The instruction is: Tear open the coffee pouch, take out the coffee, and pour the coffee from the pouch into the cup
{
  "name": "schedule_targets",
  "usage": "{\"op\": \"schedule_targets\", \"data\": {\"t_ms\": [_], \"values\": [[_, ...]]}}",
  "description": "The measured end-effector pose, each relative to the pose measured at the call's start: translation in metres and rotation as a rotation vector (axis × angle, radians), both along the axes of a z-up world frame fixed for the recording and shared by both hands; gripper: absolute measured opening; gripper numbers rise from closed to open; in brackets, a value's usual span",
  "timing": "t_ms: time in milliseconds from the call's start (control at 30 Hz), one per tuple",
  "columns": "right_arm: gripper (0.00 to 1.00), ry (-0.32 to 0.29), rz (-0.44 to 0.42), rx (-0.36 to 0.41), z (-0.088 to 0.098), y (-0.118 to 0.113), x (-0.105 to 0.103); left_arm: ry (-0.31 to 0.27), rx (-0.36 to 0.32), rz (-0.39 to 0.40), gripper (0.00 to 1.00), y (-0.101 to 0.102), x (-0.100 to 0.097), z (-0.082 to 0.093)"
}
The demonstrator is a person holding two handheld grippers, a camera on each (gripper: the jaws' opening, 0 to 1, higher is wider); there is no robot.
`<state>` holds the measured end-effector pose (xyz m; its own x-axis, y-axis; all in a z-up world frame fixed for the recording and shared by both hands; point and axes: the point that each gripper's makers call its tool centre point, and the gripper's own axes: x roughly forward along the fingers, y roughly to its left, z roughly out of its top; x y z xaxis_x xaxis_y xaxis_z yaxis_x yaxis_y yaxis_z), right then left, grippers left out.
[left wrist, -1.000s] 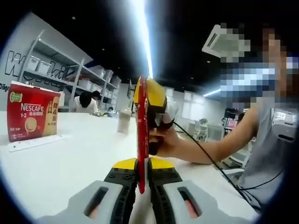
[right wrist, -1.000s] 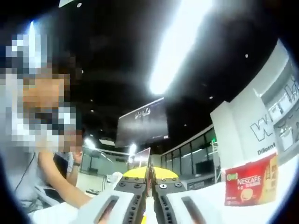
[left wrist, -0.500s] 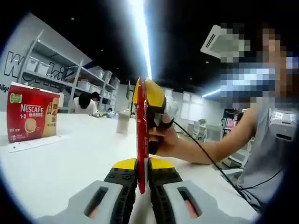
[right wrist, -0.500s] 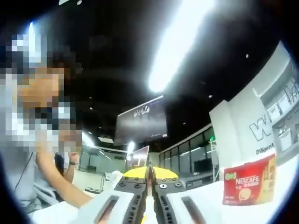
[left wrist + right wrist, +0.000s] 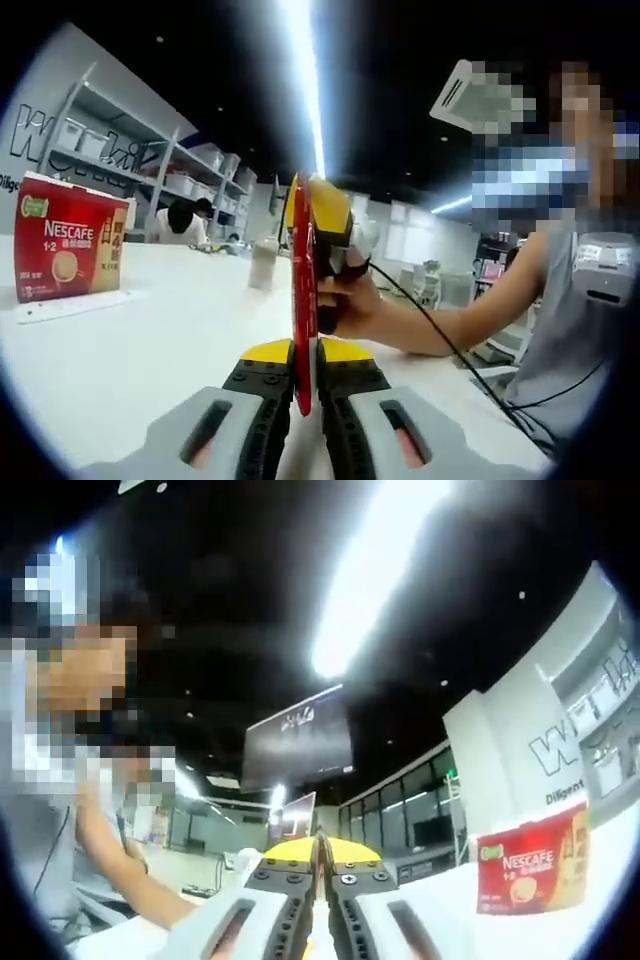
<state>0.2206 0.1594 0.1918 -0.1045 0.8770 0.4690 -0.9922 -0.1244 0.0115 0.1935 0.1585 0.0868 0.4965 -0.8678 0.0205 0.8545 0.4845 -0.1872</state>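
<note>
The left gripper has its jaws pressed together on the lower edge of the pouch, a red sachet seen edge-on that stands up from between them. Higher on the pouch, the right gripper grips the same sachet from the far side, with the person's hand wrapped round its handle and a cable trailing off toward the person's body.

In the right gripper view, that gripper's own jaws sit closed with a thin sliver of the pouch just visible between the tips; the view points up at the ceiling lights.

Judging from this, the task is at its first step: both tools have the pouch pinched, one low and one high, which looks like the set-up for a tear. No torn strip or open mouth is visible, though the edge-on angle hides the pouch's faces, so I cannot tell whether a tear has begun. Taking out the coffee and pouring are both still ahead.

Beyond the pouch, to its left and further back on the white table, stands a red Nescafe box, well apart from it. A pale upright container sits near the pouch's left edge, farther back on the table; it may be the cup, but it is too blurred to say.
</note>
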Motion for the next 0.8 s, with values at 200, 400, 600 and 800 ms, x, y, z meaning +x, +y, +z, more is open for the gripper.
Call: {"op": "schedule_targets", "data": {"t_ms": [200, 400, 600, 800], "values": [[0.04, 0.007, 0.003, -0.004, 0.002, 0.000, -0.004, -0.009, -0.002, -0.004, 0.11, -0.001, -0.001, 0.001], [0.04, -0.006, -0.009, -0.010, 0.003, 0.000, -0.005, -0.013, -0.009, -0.003, 0.11, 0.000, -0.001, 0.003], [0.04, 0.022, 0.002, -0.011, 0.003, -0.002, -0.003, -0.025, -0.024, 0.006, 0.11, 0.005, 0.000, 0.005], [0.04, 0.057, 0.029, 0.028, 0.012, -0.014, -0.002, -0.093, -0.087, 0.007, 0.11, 0.009, -0.003, 0.023]]}}
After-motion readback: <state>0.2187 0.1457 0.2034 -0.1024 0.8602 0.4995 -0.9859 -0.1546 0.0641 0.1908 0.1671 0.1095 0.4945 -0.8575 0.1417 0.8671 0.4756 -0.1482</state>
